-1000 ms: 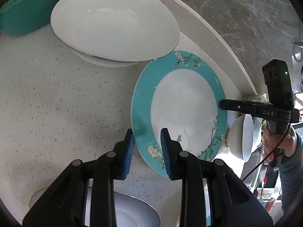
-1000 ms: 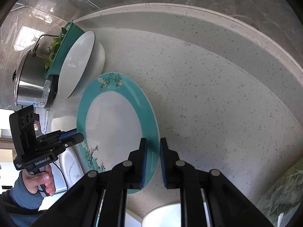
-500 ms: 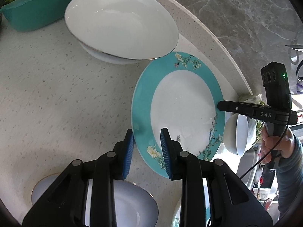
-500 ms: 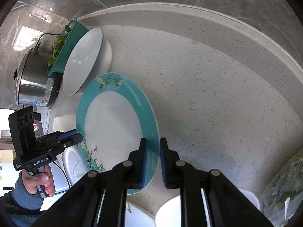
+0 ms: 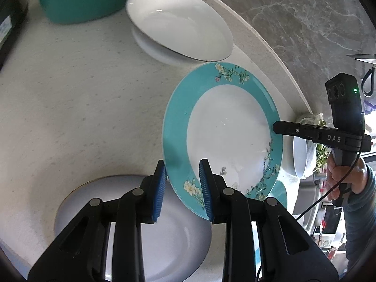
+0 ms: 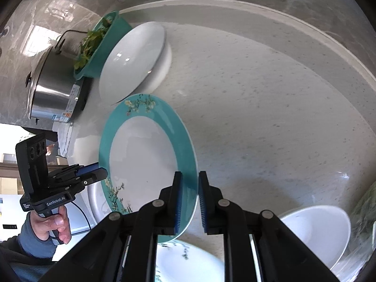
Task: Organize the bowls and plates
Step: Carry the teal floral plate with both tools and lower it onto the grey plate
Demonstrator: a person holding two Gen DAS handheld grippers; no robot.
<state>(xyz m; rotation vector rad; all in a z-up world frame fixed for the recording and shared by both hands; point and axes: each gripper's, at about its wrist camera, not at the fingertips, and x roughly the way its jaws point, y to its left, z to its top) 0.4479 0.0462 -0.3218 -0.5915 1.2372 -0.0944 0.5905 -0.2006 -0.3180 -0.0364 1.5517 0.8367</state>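
1. The teal-rimmed plate (image 5: 225,138) was off the surface (image 5: 77,98), tilted, and carried between both claws.
2. The left claw (image 5: 182,185) was clamped on the plate's near rim, blue pads (image 5: 160,188) on either face. The right claw (image 6: 189,202) was clamped tight on the opposite rim.
3. Risk: each grip held only a narrow band of glazed rim. If one hand led the other or twisted, the plate could likely pivot in the pads and slide out.
4. Risk: a white plate (image 5: 145,230) lay directly under the left claw, and a floral plate (image 6: 188,263) showed under the right claw. A low pass could clip either one.
5. Risk: the stacked white plates (image 5: 181,23) sat tilted, one on another, just beyond the carried plate's far rim. A swing that way could knock them.
6. Containers: a teal basin (image 5: 80,2) at the back of the surface held leafy greens (image 6: 90,43).
7. A steel pot (image 6: 51,82) stood beside the basin; its contents could not be seen.
8. A white bowl (image 6: 315,230) at the right looked empty.
9. Another white bowl (image 5: 302,157) stood on edge near the right hand (image 5: 345,176); nothing could be seen inside it.
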